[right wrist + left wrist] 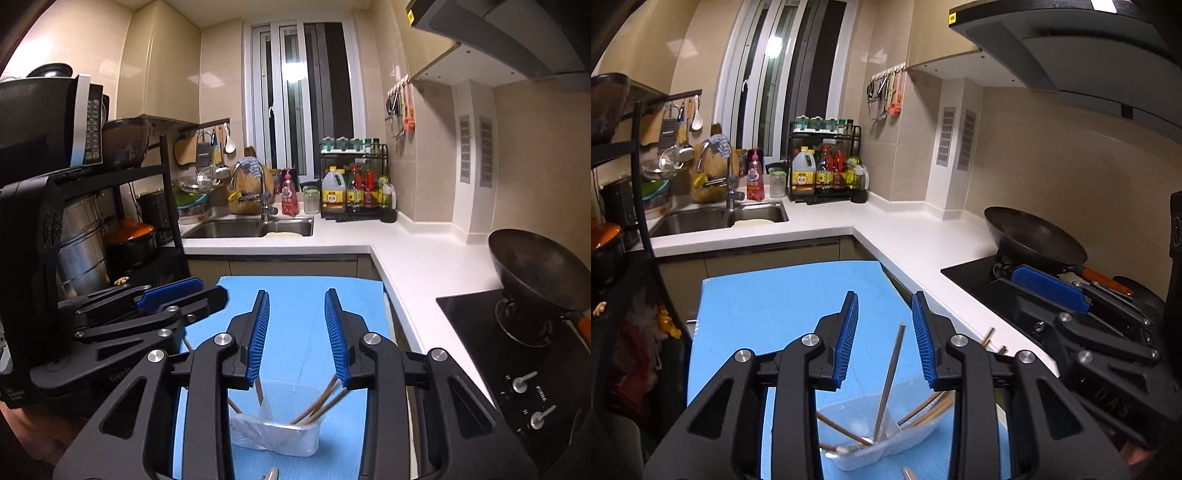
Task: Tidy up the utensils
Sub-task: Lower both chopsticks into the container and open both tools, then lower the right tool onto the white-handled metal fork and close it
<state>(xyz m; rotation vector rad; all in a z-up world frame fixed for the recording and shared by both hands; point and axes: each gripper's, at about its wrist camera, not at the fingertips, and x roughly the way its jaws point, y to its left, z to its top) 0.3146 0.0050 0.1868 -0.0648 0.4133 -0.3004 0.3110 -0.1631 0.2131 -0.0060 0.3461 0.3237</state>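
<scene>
Chopsticks (pixel 923 408) and a metal utensil (pixel 889 380) stand leaning inside a clear plastic container (pixel 275 432), which sits on a blue mat (pixel 295 302) covering the tabletop; everything below is placed relative to that container.

Left of the container, in the right wrist view, the left hand-held gripper (pixel 173 291) shows from the side, its blue pad lying just above the mat's left edge. In its own view the left hand-held gripper (pixel 884 332) hangs directly over the container with its jaws partly apart, and the upper end of the metal utensil rises into the gap between the blue pads (pixel 849 339) without touching either. Nothing is held.

Above the container, the right hand-held gripper (pixel 297 332) also stands partly apart, holding nothing. The wooden chopsticks fan toward the container's right side, their tips passing under the right pad; whether they touch it I cannot tell. A flat metal piece (pixel 259 393) leans at the container's left side, just under the left pad.

Right of the container, two wooden stick ends (pixel 993 341) show at the edge of the white counter (pixel 923 240). Farther right is a black cooktop (pixel 517 350) carrying a dark wok (pixel 535 269).

Behind the container, well apart, a steel sink (pixel 251 229) sits under the window, with a rack of bottles (pixel 354 184) beside it.
</scene>
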